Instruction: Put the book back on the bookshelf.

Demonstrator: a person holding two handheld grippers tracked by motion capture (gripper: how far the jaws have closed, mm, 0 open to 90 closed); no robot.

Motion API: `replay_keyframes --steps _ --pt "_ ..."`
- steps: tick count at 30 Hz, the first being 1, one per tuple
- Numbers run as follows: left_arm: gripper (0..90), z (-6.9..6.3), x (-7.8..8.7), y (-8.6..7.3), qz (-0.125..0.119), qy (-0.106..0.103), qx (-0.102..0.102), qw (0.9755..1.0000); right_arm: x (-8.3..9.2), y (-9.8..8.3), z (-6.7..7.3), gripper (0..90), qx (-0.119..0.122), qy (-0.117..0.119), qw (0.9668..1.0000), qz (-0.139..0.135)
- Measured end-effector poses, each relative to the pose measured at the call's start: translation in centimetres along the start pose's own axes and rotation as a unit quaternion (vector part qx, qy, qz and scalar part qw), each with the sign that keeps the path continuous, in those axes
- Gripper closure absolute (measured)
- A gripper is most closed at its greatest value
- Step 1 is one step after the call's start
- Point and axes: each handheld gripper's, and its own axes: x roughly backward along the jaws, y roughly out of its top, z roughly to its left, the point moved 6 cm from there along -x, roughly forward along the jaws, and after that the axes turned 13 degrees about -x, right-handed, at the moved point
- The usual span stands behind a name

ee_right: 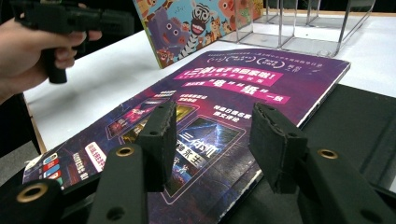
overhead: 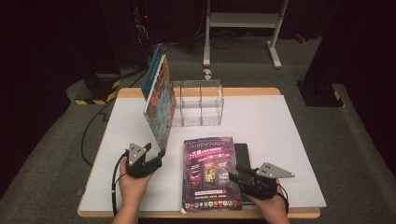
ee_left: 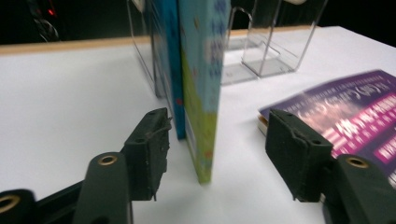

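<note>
On a white tabletop [overhead: 280,126], a thin children's picture book [overhead: 159,100] stands on its lower edge, tilted and leaning against a clear acrylic organizer [overhead: 200,103] at the far side. The left gripper [overhead: 156,156] sits at the book's near bottom corner; in the left gripper view its jaws are spread to either side of the book's edge [ee_left: 201,93], and neither pad presses on it. A second, blue-edged book [ee_left: 169,70] stands close behind it. The right gripper [overhead: 236,176] hovers low over a purple magazine [overhead: 210,172] lying flat at the near edge, jaws apart and gripping nothing; the magazine partly covers a flat black folder [overhead: 243,154].

The picture book looks light and fairly stiff for its thinness, with a glossy cover that may slide between rubber pads. Standing on edge, it seems apt to topple, so a pinch across its thickness near the lower corner or spine looks the surest hold. The magazine appears floppy and slick, best lifted by an overhanging edge.

The book's cover shows cartoon animals, a zebra [ee_right: 201,16] among them; no title can be read. The magazine carries large Chinese headline characters [ee_right: 233,79], too blurred to read with any certainty.
</note>
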Motion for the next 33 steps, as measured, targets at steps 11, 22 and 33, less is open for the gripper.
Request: replay_keyframes --steps 11,22,33 --pt "35.8 -4.4 1.1 -2.8 0.059 -0.054 0.007 0.9968 0.2 0.1 -0.2 48.3 0.007 -0.005 0.9999 -0.006" --pt "27.5 -8.7 0.4 -4.4 0.093 -0.113 0.030 0.9888 0.3 0.2 -0.9 46.6 0.018 -0.026 0.9995 -0.009" --pt "16.8 -9.6 0.0 -5.7 0.129 -0.139 0.049 0.9806 0.2 0.1 -1.0 47.1 0.014 -0.036 0.9993 -0.004"
